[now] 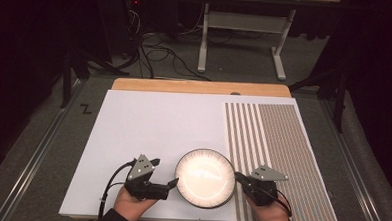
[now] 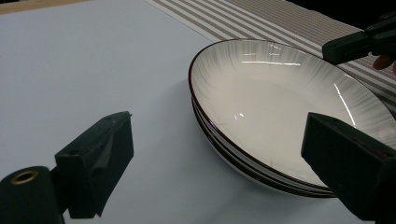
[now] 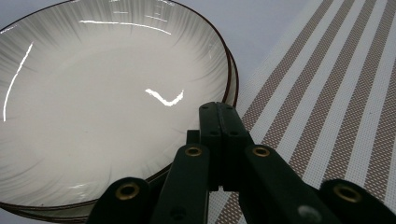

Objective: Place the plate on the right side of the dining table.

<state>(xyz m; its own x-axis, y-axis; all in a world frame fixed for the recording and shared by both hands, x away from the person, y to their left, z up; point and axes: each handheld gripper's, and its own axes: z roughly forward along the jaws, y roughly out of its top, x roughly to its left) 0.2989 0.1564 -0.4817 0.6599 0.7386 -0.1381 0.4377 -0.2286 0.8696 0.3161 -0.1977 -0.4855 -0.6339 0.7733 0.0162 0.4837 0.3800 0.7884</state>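
A stack of shallow white plates point(image 1: 204, 177) with dark rims sits near the front edge of the white sheet point(image 1: 153, 123). My left gripper point(image 1: 163, 172) stands open just left of the stack. In the left gripper view its jaws point(image 2: 219, 135) are spread wide, one beside the plates point(image 2: 280, 107) and one over their near rim, touching nothing. My right gripper point(image 1: 238, 176) is shut at the stack's right rim. In the right gripper view its closed jaws point(image 3: 218, 112) sit over the edge of the plates point(image 3: 102, 107) with nothing visibly between them.
A brown-and-white striped mat point(image 1: 282, 144) covers the table's right side, under my right gripper. A wooden table edge point(image 1: 200, 86) shows at the back. Beyond it are the white legs of another table point(image 1: 203, 41) and cables on the floor.
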